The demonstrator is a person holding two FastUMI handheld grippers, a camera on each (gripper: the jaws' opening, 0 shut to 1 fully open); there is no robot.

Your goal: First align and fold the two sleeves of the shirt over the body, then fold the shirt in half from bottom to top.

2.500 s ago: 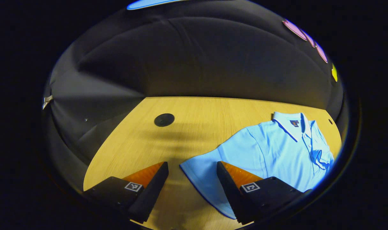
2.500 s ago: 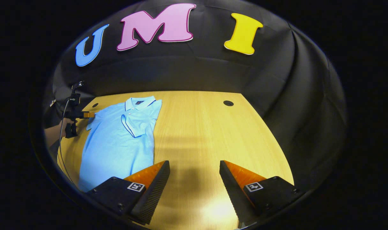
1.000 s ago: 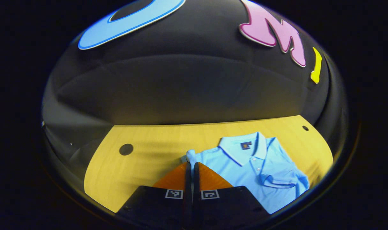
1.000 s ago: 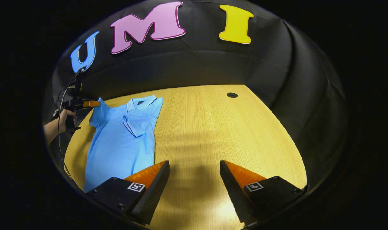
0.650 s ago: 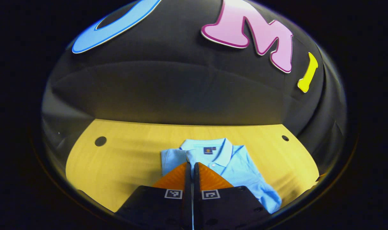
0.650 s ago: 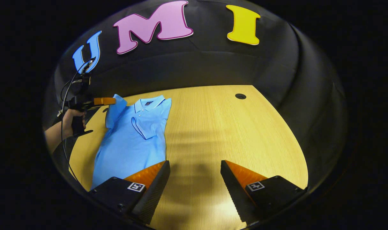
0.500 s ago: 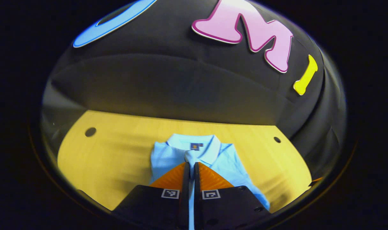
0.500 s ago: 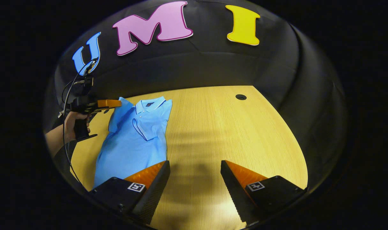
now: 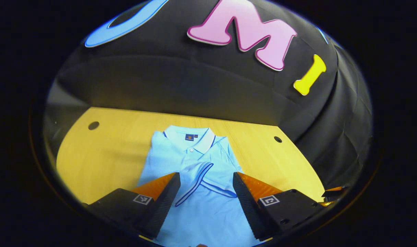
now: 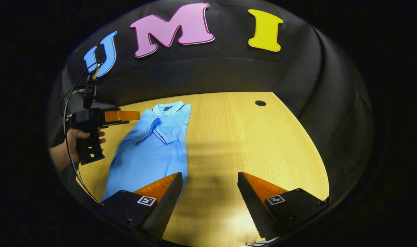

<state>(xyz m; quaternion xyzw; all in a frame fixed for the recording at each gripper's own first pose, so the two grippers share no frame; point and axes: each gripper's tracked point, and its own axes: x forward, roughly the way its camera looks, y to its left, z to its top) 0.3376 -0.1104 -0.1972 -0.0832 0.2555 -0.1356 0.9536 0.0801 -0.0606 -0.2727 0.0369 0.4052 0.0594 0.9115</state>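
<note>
A light blue polo shirt [image 9: 198,209] lies flat on the wooden table [image 9: 102,154], collar toward the wall. Both sleeves [image 9: 194,173] are folded over the chest and cross there. My left gripper [image 9: 205,180] hovers open just above the shirt's body, nothing between its fingers. In the right gripper view the shirt [image 10: 150,154] lies at the left, and the left gripper [image 10: 138,115] hangs over its shoulder, held by a hand [image 10: 74,139]. My right gripper [image 10: 210,180] stands open over bare table beside the shirt's hem, holding nothing.
The table [image 10: 249,144] has round cable holes [image 10: 260,103] near its back edge, also seen as holes [image 9: 93,125] left and right of the collar. Black cloth closes the booth behind. A cable [image 10: 69,161] hangs from the left gripper.
The left gripper carried the shirt's sleeve over the body while shut on it, then opened and let it go; the sleeve now lies across the chest. The right gripper barely moved.
</note>
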